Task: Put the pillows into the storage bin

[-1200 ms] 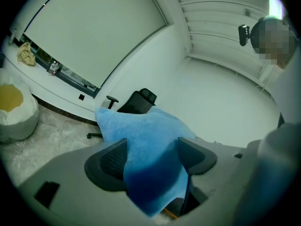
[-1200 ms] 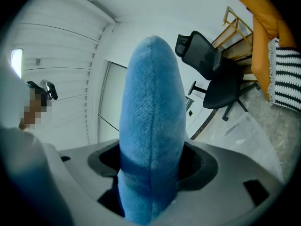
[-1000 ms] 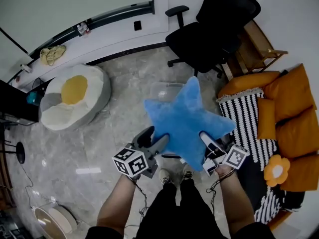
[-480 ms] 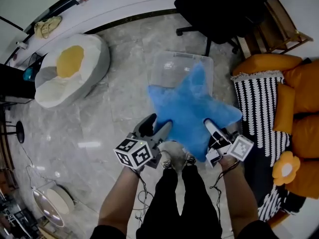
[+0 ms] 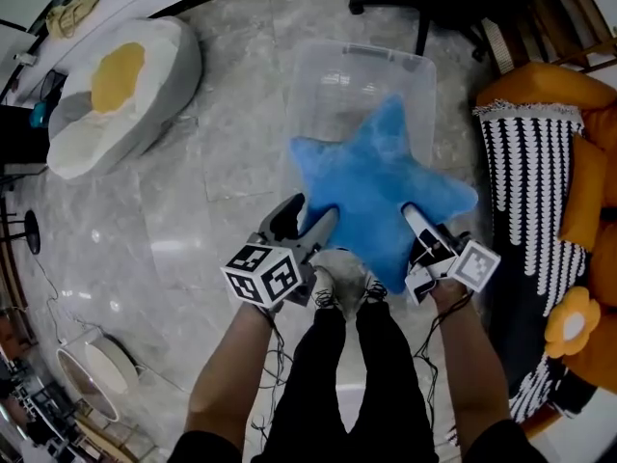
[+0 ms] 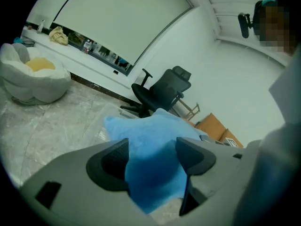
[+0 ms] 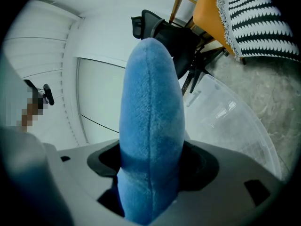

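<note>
Both hand-held grippers point(image 5: 310, 222) point(image 5: 416, 228) clamp the star pillow point(image 5: 376, 186), now lower over the bin point(image 5: 320, 90).

Floor point(image 5: 193, 191): pale grey marble-look tiles, glossy, with soft bright reflections. Walls white. Left gripper view shows a large curved window point(image 6: 117, 22) covered by a pale blind, with a long white ledge point(image 6: 66, 48) beneath it carrying small clutter. White beanbag point(image 5: 116, 85) with yellow centre, fried-egg look, on the floor near the ledge. Black office chair point(image 6: 162, 91) by the wall. Orange sofa point(image 5: 545, 85) at right edge of head view, black-and-white striped throw point(image 5: 525, 191) draped over it. Light wooden frame point(image 7: 175, 6) beside the sofa. Lighting even, diffuse
</note>
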Demonstrator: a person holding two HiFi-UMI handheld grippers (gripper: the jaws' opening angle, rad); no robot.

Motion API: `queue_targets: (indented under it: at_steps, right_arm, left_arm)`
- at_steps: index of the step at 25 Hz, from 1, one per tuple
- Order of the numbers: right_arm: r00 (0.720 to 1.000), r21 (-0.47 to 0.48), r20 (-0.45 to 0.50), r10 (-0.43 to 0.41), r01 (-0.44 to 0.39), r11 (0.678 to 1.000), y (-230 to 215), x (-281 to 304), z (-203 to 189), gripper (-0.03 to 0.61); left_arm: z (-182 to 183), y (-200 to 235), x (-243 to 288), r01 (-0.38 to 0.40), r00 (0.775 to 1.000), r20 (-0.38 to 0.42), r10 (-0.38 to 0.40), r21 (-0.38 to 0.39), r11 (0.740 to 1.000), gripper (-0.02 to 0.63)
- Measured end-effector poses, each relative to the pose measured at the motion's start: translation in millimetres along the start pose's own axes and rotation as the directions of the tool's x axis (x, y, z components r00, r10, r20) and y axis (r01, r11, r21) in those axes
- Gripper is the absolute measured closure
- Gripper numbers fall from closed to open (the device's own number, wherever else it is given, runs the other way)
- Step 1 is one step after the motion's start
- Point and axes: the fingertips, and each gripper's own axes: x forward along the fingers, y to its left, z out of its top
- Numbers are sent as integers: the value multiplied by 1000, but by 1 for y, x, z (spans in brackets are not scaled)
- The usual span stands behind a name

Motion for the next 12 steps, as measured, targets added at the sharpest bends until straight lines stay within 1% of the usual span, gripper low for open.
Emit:
queue_targets:
  at_steps: [3, 6, 7, 8, 10, 11, 12]
  right_arm:
    - [1000, 4, -11, -4, 4, 1000, -20, 7, -9, 236]
    - [999, -22, -29, -26, 25, 999, -41, 23, -16, 224]
    - [998, -46, -44, -55, 53, 998, -51, 28, -20, 215]
    - [993, -78, -63, -100, 95, 992, -62, 32, -25, 191]
    - [977, -141, -88, -192, 179, 974, -83, 37, -35, 183]
    - [972, -160, -85, -220, 205, 966, -89, 39, -38, 181]
    - [968, -172, -77, -237, 221, 960, -92, 40, -40, 161]
  left_arm:
    - [-18, 13, 7, -6, 1000, -18, 6, 1, 1000, 293]
    - [-34, 20, 19, 8, 999, -53, -7, 22, 1000, 292]
    - [-39, 22, 24, 13, 998, -67, -11, 28, 1000, 291]
    - [-44, 23, 27, 18, 997, -76, -15, 29, 999, 292]
    - [-53, 27, 30, 22, 996, -85, -20, 18, 1000, 291]
    - [-56, 29, 31, 23, 996, -86, -21, 13, 1000, 293]
    - [-58, 31, 31, 23, 996, -87, -22, 9, 1000, 291]
